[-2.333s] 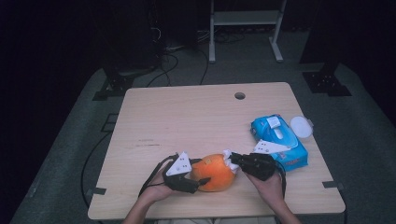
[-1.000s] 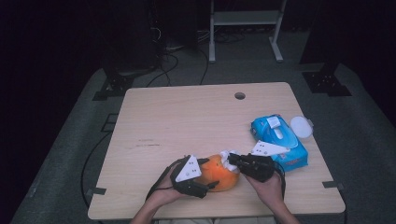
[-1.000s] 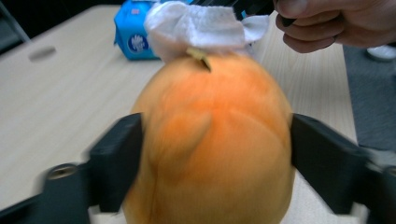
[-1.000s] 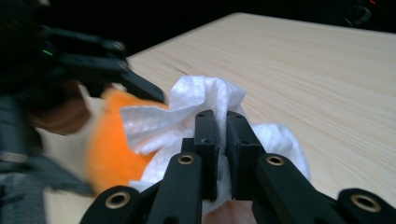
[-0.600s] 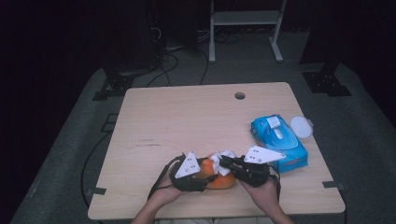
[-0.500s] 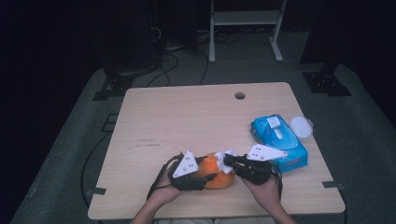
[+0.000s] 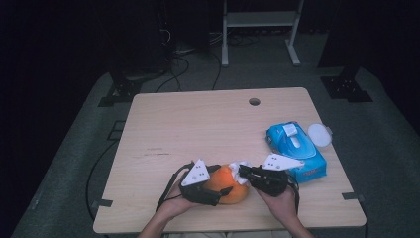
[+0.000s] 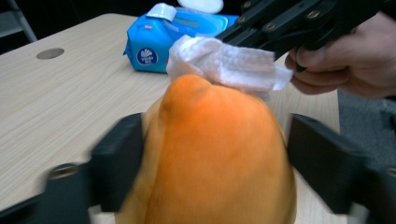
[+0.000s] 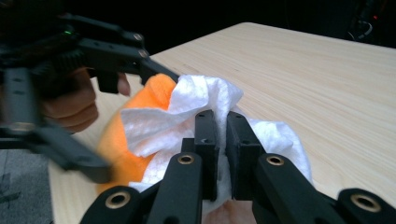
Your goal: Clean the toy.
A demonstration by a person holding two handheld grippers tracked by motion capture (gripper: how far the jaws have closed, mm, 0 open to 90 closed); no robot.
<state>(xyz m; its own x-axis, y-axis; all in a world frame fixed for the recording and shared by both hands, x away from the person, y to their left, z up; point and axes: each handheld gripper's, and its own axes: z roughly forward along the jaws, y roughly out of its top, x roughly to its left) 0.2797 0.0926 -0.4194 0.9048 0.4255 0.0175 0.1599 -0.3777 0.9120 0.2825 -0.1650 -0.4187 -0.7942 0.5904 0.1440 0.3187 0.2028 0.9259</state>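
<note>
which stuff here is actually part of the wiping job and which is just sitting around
In use:
- round soft orange object, between the left claw jaws
- crumpled white wet wipe, pinched in the right claw, pressed on it

Lying about:
- blue wet-wipe pack, lid open
- light wooden table

A pale wooden table (image 7: 198, 129) with a light grain carries everything — its top is rectangular with rounded corners and has a small round grommet hole (image 7: 254, 101) near the far edge. Directly on it, toward the right side, lies a blue plastic pack of wet wipes (image 7: 296, 151) with its white flip lid open. At the near edge sits a rounded orange soft object (image 7: 229, 184) — resting on the wood.
</note>
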